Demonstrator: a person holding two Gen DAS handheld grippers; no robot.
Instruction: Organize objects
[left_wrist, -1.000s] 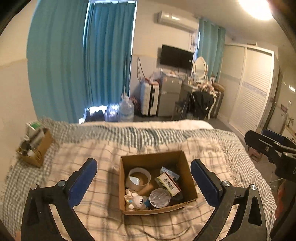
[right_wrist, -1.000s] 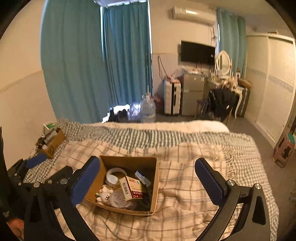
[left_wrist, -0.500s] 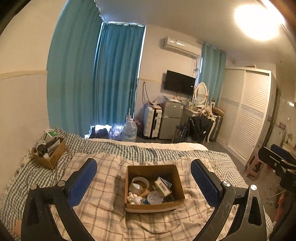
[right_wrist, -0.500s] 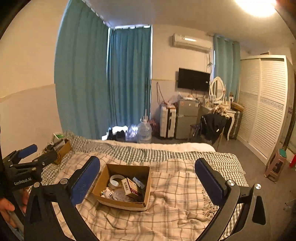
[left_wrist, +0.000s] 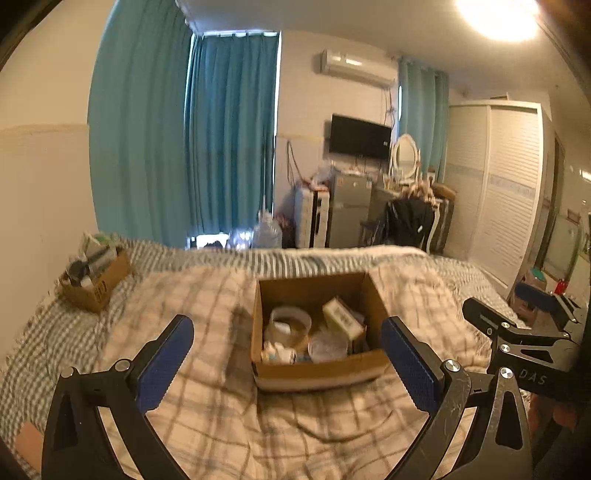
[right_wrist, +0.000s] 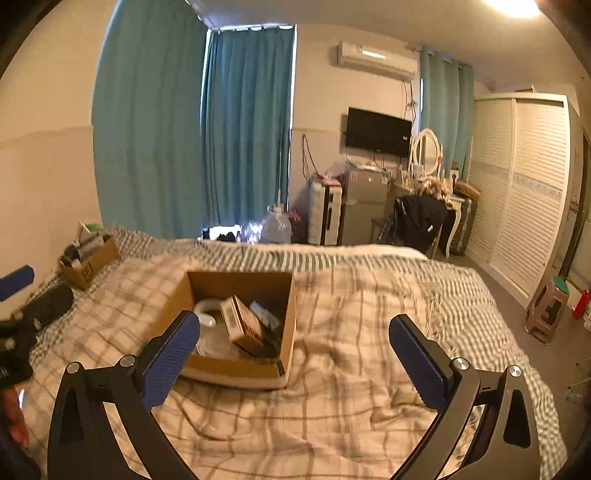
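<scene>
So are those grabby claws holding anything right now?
No. The left gripper and right gripper are both open and empty, above the checked blanket. The open brown cardboard box of small items sits untouched.

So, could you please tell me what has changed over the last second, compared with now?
Both claws pulled back from the open cardboard box, then came in again: it showed smaller half a second ago and shows larger again now. The left claw and right claw stayed open and empty. The box, its contents and the smaller box near the wall stayed put on the bed.
</scene>
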